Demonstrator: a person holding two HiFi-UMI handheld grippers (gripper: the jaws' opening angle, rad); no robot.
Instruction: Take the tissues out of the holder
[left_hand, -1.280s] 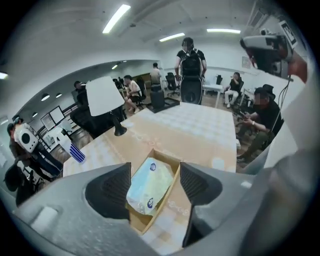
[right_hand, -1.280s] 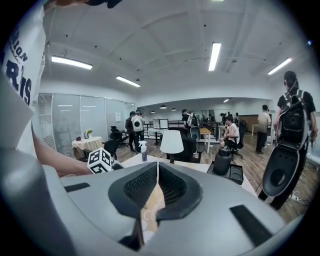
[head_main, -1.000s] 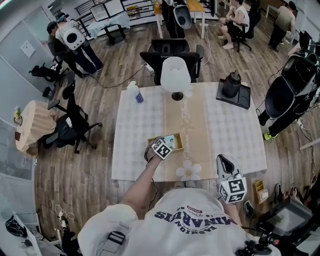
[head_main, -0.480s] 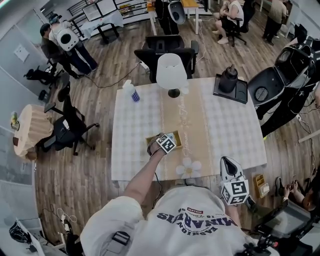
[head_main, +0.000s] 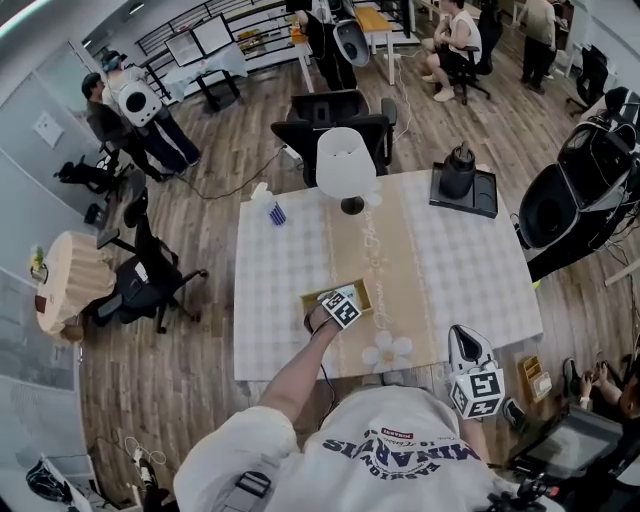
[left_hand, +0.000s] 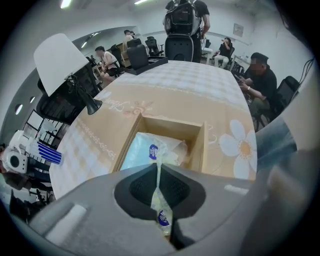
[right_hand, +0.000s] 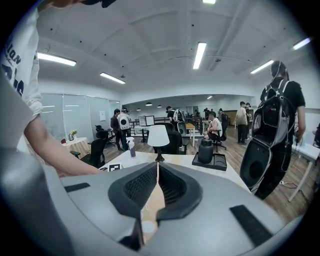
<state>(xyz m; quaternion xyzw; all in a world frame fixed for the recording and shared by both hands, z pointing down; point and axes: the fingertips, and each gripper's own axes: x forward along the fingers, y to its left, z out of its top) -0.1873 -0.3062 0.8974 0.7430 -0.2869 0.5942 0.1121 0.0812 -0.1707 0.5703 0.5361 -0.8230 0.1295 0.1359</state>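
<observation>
Pinching left gripper (left_hand: 159, 192): arm outstretched, my jaws clamped on the tissue pack (left_hand: 150, 150) wrapper.
Right gripper (right_hand: 157, 185): by my hip, jaws together, empty.
Wooden holder (left_hand: 197, 145): tissue pack inside.

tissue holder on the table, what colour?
The tissue holder is light tan wood; clearest in the left gripper view.

My table (head_main: 480, 285) wears a white checked cloth (head_main: 275, 290) with a beige runner (head_main: 385, 255) down its middle; on it stand a white lamp (head_main: 345, 165), a spray bottle (head_main: 268, 205), a black tray (head_main: 482, 197) and the wooden holder (head_main: 358, 289)
</observation>
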